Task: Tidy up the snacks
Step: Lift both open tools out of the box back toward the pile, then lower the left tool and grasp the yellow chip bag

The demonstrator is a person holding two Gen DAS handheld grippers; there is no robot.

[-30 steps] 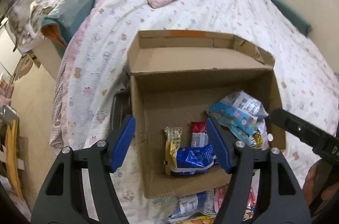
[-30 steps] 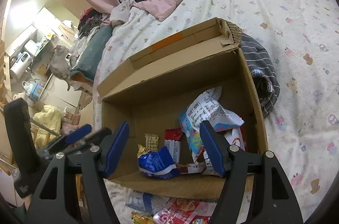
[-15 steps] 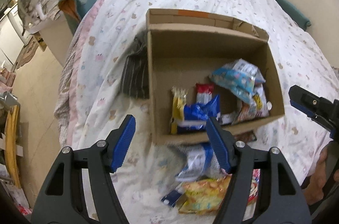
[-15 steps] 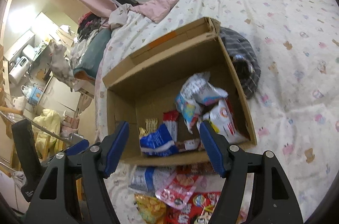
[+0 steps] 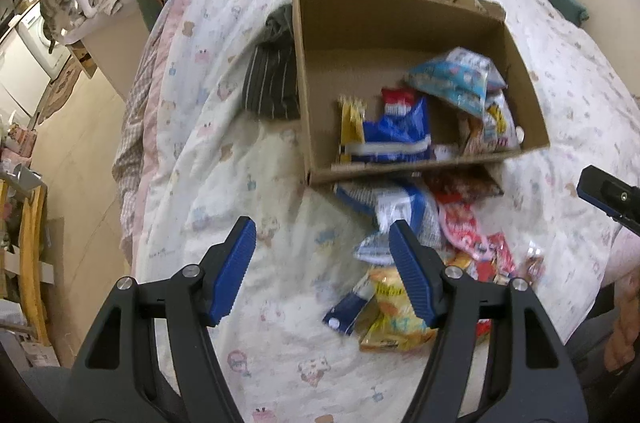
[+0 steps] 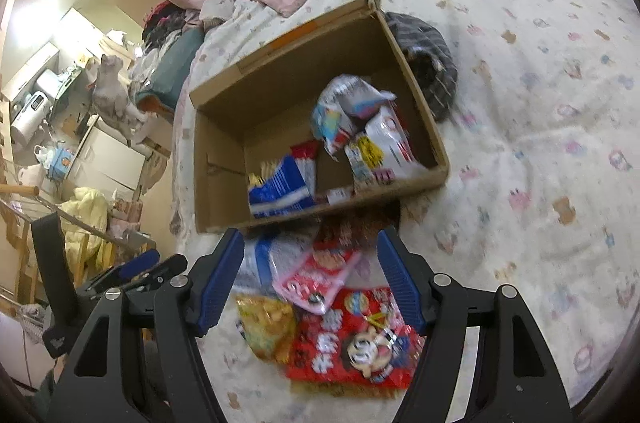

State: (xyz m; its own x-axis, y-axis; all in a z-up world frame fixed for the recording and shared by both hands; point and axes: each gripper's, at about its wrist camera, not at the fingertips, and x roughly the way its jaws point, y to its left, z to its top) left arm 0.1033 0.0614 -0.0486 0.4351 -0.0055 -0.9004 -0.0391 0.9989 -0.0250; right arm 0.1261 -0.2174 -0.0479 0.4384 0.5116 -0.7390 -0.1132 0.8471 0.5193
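Looks like between-picks step: both grippers empty, fingers spread apart. Left gripper (image 5: 322,255) and right gripper (image 6: 310,263) hover over loose snack pile (image 6: 340,311) on bed (image 6: 540,103), just in front of cardboard box (image 5: 400,23), already part-filled. Next move, I reckon: drop onto red packet (image 6: 352,343), pinch, lift into box.

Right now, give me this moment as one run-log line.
left gripper: open, empty | right gripper: open, empty | cardboard box: partly filled | loose snack packets: on bedspread before box

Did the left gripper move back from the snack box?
Yes. The left gripper has pulled back from the cardboard box: its jaws framed the box's inside earlier and now hang over the bedspread in front of it.
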